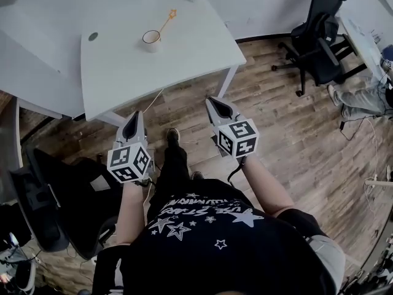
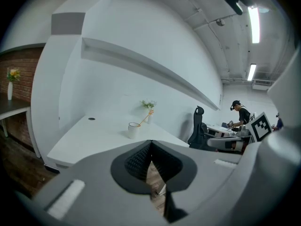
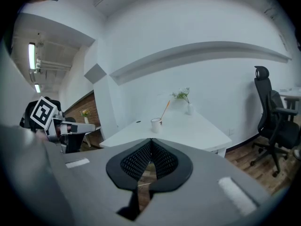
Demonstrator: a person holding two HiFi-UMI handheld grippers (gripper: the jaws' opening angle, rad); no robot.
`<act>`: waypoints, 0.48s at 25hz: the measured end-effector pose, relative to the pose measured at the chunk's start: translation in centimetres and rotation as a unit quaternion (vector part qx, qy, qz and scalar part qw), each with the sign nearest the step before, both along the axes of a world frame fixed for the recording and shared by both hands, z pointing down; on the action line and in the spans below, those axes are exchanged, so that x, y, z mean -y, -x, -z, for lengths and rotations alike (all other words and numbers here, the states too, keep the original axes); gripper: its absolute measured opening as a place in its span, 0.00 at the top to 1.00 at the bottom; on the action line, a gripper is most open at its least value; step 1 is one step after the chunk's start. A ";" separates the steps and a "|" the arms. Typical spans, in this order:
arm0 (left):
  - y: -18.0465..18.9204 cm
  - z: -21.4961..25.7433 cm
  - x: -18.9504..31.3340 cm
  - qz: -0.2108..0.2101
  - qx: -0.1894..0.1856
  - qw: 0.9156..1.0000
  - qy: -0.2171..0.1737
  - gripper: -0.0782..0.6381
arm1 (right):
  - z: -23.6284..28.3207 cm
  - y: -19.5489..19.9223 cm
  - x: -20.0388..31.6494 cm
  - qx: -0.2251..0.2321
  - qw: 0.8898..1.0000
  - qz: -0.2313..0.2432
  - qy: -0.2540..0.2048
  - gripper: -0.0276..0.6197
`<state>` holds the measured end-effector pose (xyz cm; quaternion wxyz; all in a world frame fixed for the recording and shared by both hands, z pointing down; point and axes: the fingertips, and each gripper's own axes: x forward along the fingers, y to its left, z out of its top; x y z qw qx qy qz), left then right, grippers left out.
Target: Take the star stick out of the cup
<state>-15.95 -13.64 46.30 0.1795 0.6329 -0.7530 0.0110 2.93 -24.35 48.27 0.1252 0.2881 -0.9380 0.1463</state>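
Note:
A white cup [image 1: 151,40] stands on the white table [image 1: 184,60], with an orange star stick [image 1: 167,20] leaning out of it to the right. The cup [image 2: 134,130] and the star stick [image 2: 146,116] also show in the left gripper view, and again as cup [image 3: 156,125] and stick [image 3: 165,110] in the right gripper view. Both grippers hang over the wooden floor, well short of the table. My left gripper [image 1: 133,119] is shut and empty. My right gripper [image 1: 213,102] is shut and empty too.
A small vase with a green sprig [image 3: 186,100] stands behind the cup near the wall. A black office chair [image 1: 319,35] sits to the right of the table. A person [image 2: 242,117] is at a desk far off. Dark chairs [image 1: 43,208] stand at my left.

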 end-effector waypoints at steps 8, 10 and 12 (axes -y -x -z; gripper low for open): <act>3.5 0.1 6.4 -0.016 0.003 1.000 -0.004 0.89 | 0.3 3.6 5.9 -0.005 1.000 -0.013 0.001 0.93; 4.8 0.1 8.1 -0.022 0.000 1.000 -0.002 0.89 | 0.3 5.0 7.8 -0.001 1.000 -0.023 0.008 0.93; 6.2 0.1 9.9 -0.028 0.001 1.000 0.003 0.89 | 0.5 6.5 9.9 0.001 0.999 -0.032 0.014 0.93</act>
